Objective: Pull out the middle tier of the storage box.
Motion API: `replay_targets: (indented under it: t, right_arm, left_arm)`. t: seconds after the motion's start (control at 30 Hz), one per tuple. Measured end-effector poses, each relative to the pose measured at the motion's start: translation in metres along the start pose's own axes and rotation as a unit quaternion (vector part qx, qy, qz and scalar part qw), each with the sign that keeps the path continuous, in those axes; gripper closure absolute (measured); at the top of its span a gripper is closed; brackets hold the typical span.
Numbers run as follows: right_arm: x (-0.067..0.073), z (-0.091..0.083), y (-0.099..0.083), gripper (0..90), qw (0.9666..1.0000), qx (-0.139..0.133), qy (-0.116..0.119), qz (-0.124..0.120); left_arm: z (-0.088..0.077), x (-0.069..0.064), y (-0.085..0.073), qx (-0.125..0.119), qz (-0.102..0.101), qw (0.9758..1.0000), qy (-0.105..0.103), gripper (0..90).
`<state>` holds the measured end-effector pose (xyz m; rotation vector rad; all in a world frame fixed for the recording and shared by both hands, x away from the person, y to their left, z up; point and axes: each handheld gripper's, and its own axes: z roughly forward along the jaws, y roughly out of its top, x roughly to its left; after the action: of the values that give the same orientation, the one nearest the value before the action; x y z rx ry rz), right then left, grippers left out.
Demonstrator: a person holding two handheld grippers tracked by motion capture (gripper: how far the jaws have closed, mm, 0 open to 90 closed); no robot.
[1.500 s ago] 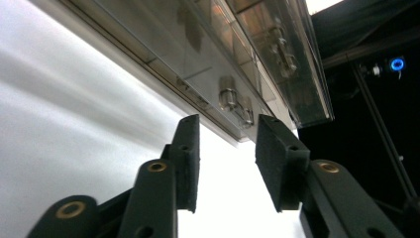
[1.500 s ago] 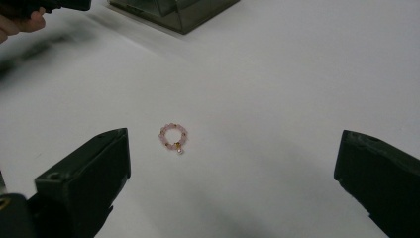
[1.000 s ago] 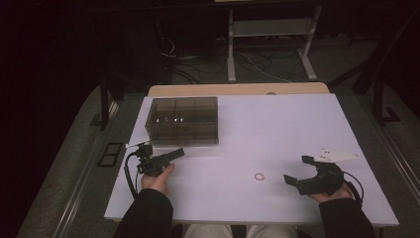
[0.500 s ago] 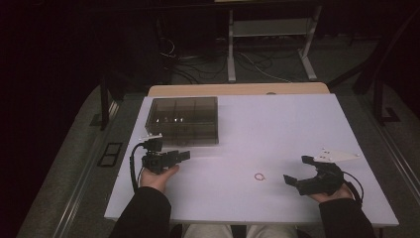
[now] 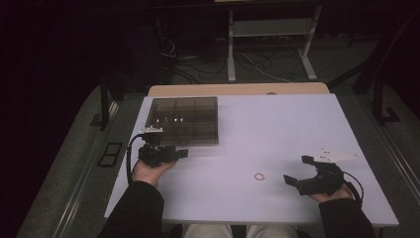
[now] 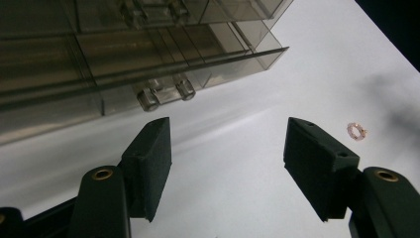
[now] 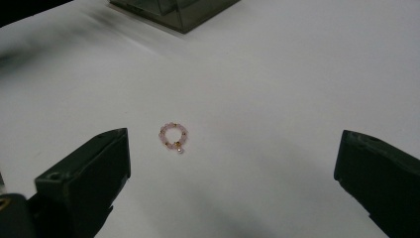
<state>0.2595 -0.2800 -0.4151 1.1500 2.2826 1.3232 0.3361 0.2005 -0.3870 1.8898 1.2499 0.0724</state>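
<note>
- Left tongs [image 5: 182, 153] have risen since a second ago toward the smoky box [image 5: 184, 120], jaws just opening, empty.
- Right tongs [image 5: 297, 171] unmoved, wide open, empty, near the bead ring [image 5: 260, 176] on the table [image 5: 277, 124].

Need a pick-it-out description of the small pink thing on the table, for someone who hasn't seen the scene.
Start at the white table and its smoky clear compartment box at the far left. Come toward the near edge, to the bare stretch in front of the right gripper. There lies a tiny pink beaded ring with gold spacers, the sole loose, coloured item.
</note>
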Motion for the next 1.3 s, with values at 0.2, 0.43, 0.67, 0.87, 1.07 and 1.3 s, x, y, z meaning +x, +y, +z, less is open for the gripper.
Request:
replay_targets:
  t: [0.2,0.43,0.67,0.87,1.07,1.3]
  right_arm:
    - [0.000,0.000,0.000,0.4,1.0000,0.001,0.000,0.000]
    - [0.000,0.001,0.000,0.4,1.0000,0.003,0.000,-0.001]
    - [0.001,0.001,0.000,0.4,1.0000,0.004,0.000,-0.002]
    - [0.000,0.002,0.000,0.4,1.0000,0.004,0.000,-0.003]
    - [0.001,0.002,0.000,0.4,1.0000,0.006,0.000,-0.001]
    - [0.000,0.002,0.000,0.4,1.0000,0.006,0.000,-0.002]
  left_arm:
    - [-0.005,0.003,0.006,0.007,0.011,0.9999,0.006,35.5]
    - [-0.011,0.005,0.017,0.015,0.032,0.9993,0.011,36.4]
    - [-0.017,0.006,0.033,0.025,0.061,0.9977,0.015,36.4]
    - [-0.020,0.009,0.042,0.032,0.083,0.9960,0.011,36.6]
    - [-0.017,0.010,0.049,0.041,0.114,0.9927,0.002,37.1]
    - [-0.011,0.010,0.052,0.047,0.156,0.9866,-0.002,39.9]
